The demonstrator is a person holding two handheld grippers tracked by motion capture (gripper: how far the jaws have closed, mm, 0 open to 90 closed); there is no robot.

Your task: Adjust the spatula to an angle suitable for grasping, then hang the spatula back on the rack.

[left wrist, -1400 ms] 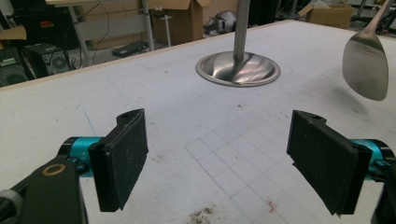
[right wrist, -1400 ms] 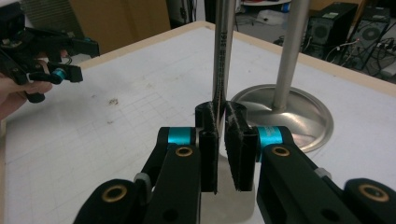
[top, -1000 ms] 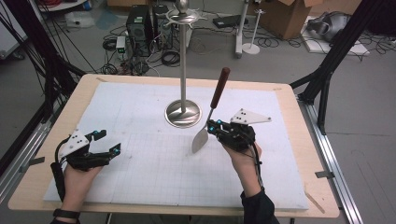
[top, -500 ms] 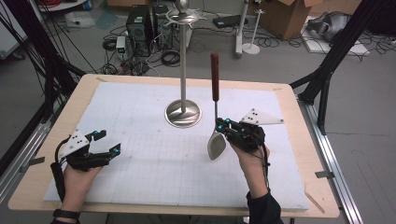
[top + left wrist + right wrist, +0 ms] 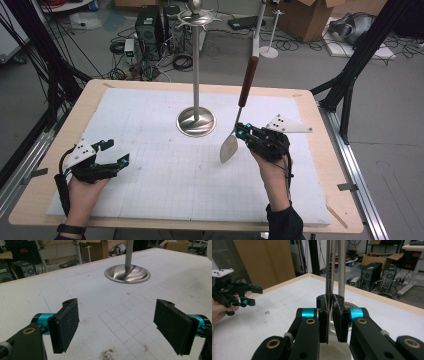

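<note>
Right gripper [image 5: 241,133] is clamped on the spatula [image 5: 240,112], jaws pinched tight on the thin metal shank just above the blade. The handle stands up and away from that gripper, leaning slightly, dark red-brown grip at the top; the blade hangs below the jaws, over the white mat [image 5: 150,175]. In the right gripper view the shank [image 5: 329,270] rises straight out from between the two black pads, with printed lettering running along it.

Just beyond the right gripper, a little to its left, the stand [image 5: 196,120] sits on the mat: a round steel base with a tall pole. Spatula and stand are near each other but apart. In the right gripper view the pole [image 5: 341,267] stands right behind the shank.

Left gripper [image 5: 116,152] is well off to the left of the right one, low over the mat, jaws wide apart and nothing between them. In its own view the two pads [image 5: 65,322] frame bare gridded mat, and the stand's base [image 5: 127,273] lies ahead, well clear of them.
</note>
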